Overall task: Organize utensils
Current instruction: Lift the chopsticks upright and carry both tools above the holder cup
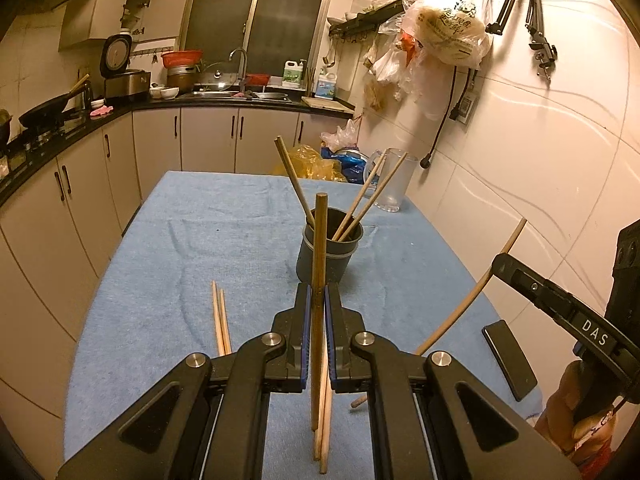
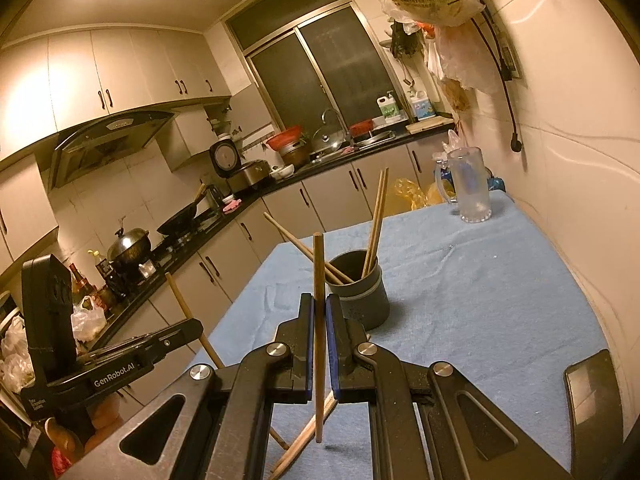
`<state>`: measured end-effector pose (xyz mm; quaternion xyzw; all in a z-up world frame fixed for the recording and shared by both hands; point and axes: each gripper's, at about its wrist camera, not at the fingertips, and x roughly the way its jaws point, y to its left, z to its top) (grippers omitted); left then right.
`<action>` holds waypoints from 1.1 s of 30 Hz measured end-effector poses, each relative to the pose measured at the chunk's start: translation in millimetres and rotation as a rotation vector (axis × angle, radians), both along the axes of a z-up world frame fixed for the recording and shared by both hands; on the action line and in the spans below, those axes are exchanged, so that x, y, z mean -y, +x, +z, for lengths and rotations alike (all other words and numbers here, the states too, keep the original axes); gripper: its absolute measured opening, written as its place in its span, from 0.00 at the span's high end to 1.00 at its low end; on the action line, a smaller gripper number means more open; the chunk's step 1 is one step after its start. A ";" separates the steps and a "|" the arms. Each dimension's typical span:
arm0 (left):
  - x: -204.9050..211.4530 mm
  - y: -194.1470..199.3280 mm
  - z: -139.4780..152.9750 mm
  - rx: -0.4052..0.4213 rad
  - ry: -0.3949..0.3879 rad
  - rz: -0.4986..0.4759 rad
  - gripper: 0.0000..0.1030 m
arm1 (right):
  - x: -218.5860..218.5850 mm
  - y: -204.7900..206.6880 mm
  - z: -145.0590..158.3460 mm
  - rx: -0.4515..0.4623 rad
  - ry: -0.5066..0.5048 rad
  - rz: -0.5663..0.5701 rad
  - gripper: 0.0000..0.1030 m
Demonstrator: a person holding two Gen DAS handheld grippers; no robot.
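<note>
A dark grey holder cup [image 1: 329,256] [image 2: 362,296] stands on the blue cloth with several wooden chopsticks [image 1: 362,198] [image 2: 376,224] leaning in it. My left gripper [image 1: 319,300] is shut on one brown chopstick [image 1: 319,240], held upright just in front of the cup. My right gripper [image 2: 319,308] is shut on another chopstick [image 2: 319,264], also upright, near the cup's left side. In the left wrist view the right gripper [image 1: 500,264] shows at the right with its chopstick [image 1: 480,284]. Loose chopsticks [image 1: 221,316] [image 2: 308,436] lie on the cloth.
A blue cloth [image 1: 224,240] [image 2: 480,300] covers the table. A clear glass mug [image 1: 394,180] [image 2: 470,184] stands at the far right corner. A dark phone [image 1: 510,360] [image 2: 592,400] lies near the right edge by the tiled wall. Kitchen counters run along the left and back.
</note>
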<state>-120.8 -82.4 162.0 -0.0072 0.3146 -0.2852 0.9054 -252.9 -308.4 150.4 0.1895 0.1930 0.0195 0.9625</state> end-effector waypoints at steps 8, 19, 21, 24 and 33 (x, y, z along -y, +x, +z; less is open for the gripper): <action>4.6 -7.1 3.0 0.013 0.010 -0.003 0.94 | 0.7 -7.6 4.8 0.013 -0.002 -0.004 0.94; 5.6 -12.8 5.1 0.025 0.013 0.001 0.94 | 1.4 -18.3 14.5 0.037 0.003 -0.005 0.94; 6.0 -13.5 5.1 0.026 0.013 0.001 0.94 | 1.5 -20.8 16.8 0.041 0.003 -0.006 0.94; 6.2 -14.6 5.2 0.027 0.016 0.000 0.94 | 2.5 -22.9 18.2 0.045 0.005 -0.008 0.94; 4.9 -17.0 6.0 0.026 0.019 0.006 0.94 | 4.2 -23.4 18.2 0.046 0.007 -0.007 0.94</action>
